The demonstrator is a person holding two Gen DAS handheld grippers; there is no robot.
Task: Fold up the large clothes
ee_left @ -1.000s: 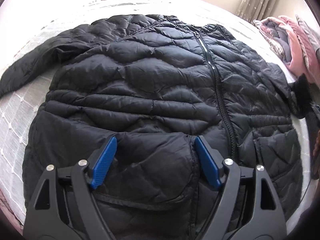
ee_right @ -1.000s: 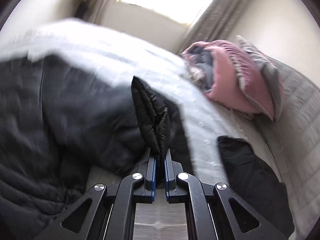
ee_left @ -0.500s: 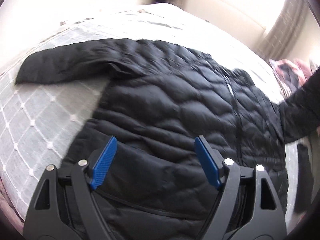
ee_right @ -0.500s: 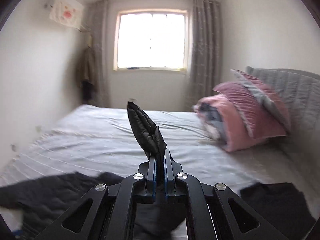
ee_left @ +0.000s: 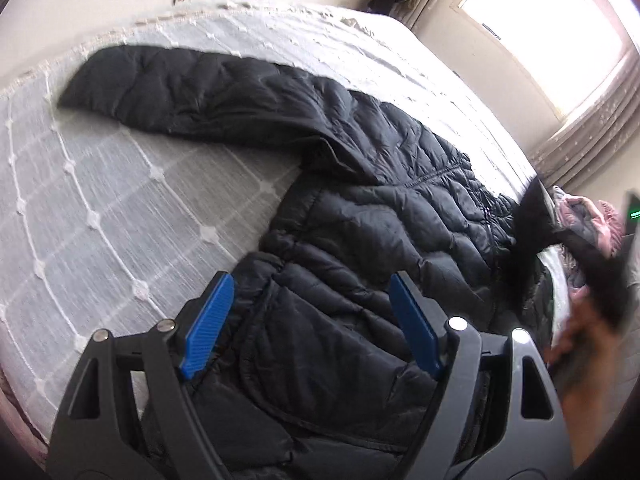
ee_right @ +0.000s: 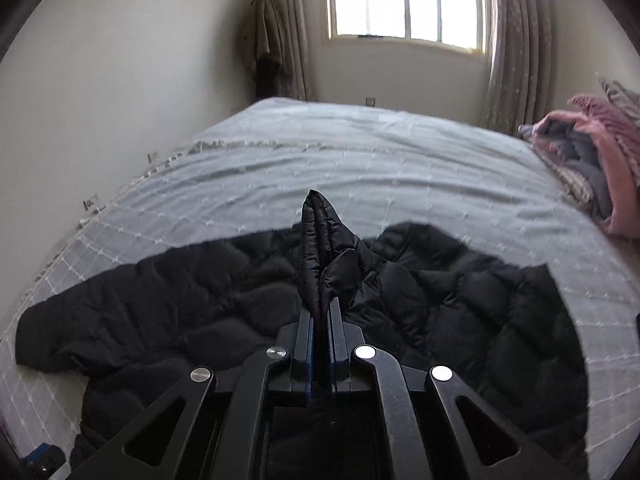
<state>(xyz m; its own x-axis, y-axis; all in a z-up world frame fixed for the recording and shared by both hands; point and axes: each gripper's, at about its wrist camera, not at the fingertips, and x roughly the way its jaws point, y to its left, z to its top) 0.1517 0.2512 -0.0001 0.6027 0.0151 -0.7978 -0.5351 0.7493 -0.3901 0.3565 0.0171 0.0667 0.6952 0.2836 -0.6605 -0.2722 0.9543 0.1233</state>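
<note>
I count one black puffer jacket (ee_left: 360,216), two grippers, and one heap of pink and grey bedding (ee_right: 592,160). The jacket lies spread front-up on the bed (ee_left: 120,208), one sleeve (ee_left: 180,92) stretched out flat from its shoulder toward the wall-side edge. My left gripper (ee_left: 312,320) hangs over the jacket's hem with its blue pads wide apart, clamping nothing. My right gripper (ee_right: 319,320) is pinched together on the cuff of the other sleeve (ee_right: 320,248), which stands up above the jacket's body. The bed wears a pale grey quilted cover with white stitching. Beyond the jacket, a curtained window (ee_right: 404,0) lights plain cream walls. The bedding heap sits on the bed, well apart from the jacket's collar side.
</note>
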